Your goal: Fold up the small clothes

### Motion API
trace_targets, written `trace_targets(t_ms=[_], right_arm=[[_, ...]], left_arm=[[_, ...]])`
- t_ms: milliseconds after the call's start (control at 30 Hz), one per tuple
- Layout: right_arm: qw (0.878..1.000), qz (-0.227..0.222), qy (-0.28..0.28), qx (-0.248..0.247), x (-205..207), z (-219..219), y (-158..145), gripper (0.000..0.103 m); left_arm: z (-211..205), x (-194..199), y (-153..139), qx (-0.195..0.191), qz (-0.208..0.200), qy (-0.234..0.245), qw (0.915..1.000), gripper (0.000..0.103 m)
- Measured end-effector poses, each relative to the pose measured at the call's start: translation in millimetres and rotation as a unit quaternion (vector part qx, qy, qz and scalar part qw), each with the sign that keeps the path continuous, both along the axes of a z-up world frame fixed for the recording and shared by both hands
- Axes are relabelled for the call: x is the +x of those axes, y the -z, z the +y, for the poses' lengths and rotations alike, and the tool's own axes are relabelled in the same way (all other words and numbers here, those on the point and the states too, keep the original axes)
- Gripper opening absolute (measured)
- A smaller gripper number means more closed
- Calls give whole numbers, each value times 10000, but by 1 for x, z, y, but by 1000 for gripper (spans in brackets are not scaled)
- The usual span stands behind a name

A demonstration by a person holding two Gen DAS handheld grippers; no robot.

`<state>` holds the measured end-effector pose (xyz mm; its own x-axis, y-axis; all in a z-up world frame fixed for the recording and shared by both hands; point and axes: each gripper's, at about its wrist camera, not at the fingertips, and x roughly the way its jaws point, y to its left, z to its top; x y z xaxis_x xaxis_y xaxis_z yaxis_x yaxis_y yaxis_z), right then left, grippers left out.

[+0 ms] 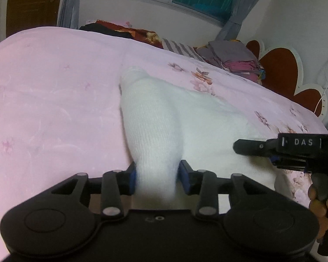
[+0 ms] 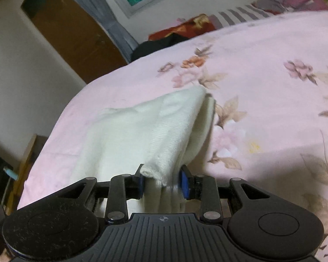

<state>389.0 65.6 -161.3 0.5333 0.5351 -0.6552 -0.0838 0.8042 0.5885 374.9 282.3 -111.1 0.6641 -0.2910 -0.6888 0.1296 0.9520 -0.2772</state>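
A small white knitted garment [image 1: 164, 120] lies on the pink flowered bedspread [image 1: 54, 87]. My left gripper [image 1: 157, 175] is shut on one bunched edge of it, with the cloth pinched between the blue pads. My right gripper [image 2: 163, 182] is shut on another edge of the same white garment [image 2: 153, 126], which rises in a folded ridge ahead of the fingers. The right gripper also shows in the left wrist view [image 1: 237, 146] at the right, with its tip against the cloth and a hand below it.
A stack of folded clothes [image 1: 234, 59] and a striped cloth [image 1: 181, 48] lie at the bed's far side, with dark and red fabric [image 1: 124, 31] nearby. A heart-shaped headboard [image 1: 280, 65] stands at the right. The bed edge [image 2: 54, 122] drops off at the left.
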Motion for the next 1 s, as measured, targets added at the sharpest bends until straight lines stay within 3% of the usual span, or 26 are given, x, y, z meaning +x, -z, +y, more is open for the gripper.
trace_targets(t_ms=[267, 333, 467, 500, 600, 667, 800, 1000], right_arm=[[9996, 94, 249, -40, 0, -5, -16, 43], [9992, -3, 384, -54, 2, -10, -24, 56], [9986, -5, 471, -245, 23, -8, -24, 55], [9984, 5, 484, -289, 28, -6, -23, 54], [9983, 96, 432, -393, 41, 2, -13, 25], [9974, 113, 427, -564, 47, 8, -8, 24], [9892, 38, 460, -1389, 53, 13, 2, 24], [9899, 118, 470, -1332, 44, 5, -1, 24]], left_arm=[[15, -6, -17, -161, 16, -73, 9998, 39], [18, -3, -22, -213, -78, -250, 9994, 39], [11, 15, -31, -24, -453, -294, 9985, 39], [7, 24, -30, 38, -433, -230, 9988, 39], [2, 47, -20, 242, -375, -300, 9986, 41], [2, 55, -12, 266, -265, -290, 9989, 42], [-3, 52, -8, 351, -345, -177, 9986, 43], [2, 38, -19, 373, -401, -44, 9985, 44]])
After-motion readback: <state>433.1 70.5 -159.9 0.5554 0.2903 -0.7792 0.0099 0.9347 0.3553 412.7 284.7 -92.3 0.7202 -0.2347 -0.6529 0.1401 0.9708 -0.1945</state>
